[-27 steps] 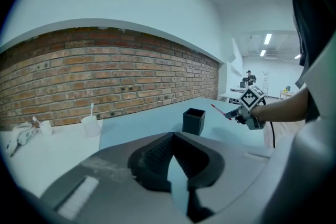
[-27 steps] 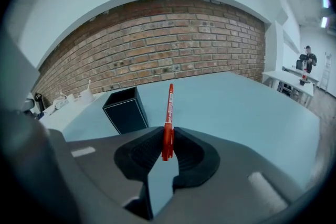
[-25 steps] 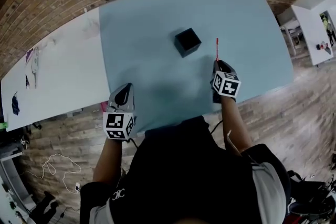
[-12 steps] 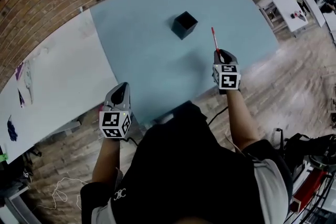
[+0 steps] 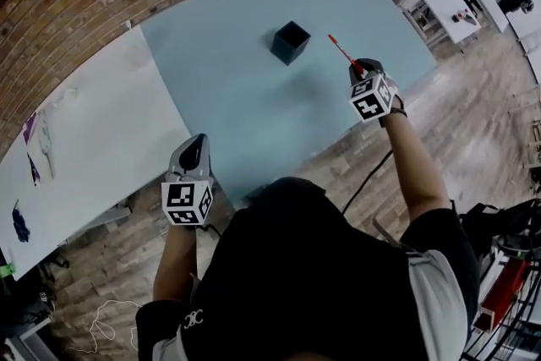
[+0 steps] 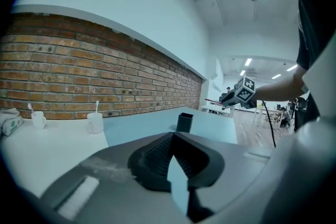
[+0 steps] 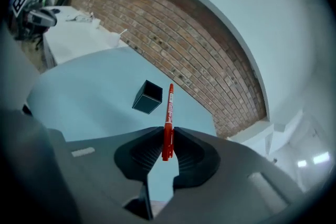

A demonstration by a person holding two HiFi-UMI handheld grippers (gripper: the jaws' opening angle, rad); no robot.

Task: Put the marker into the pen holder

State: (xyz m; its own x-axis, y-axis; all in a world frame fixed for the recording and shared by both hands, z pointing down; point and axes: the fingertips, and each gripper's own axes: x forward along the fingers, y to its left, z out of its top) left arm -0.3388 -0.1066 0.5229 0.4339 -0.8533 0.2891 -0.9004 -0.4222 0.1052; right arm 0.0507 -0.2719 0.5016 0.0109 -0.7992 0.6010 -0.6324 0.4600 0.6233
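Right gripper (image 5: 358,68): jaws closed on a slim red marker (image 5: 342,51), ribbed dark pads clamping its lower barrel. In the right gripper view the marker (image 7: 169,113) stands out from the gripper (image 7: 167,140); the print on its barrel is too small to read.

Pen holder (image 5: 290,42): black, square, open-topped box, upright on the matte blue table (image 5: 237,106), upper centre, just left of the marker tip and apart from it.

Left gripper (image 5: 196,150): jaws closed, nothing between them, at the table's near edge, lower left.

Against a second ago, the right gripper stands higher in the frame and the marker, then pointing straight up-frame, now slants upper left
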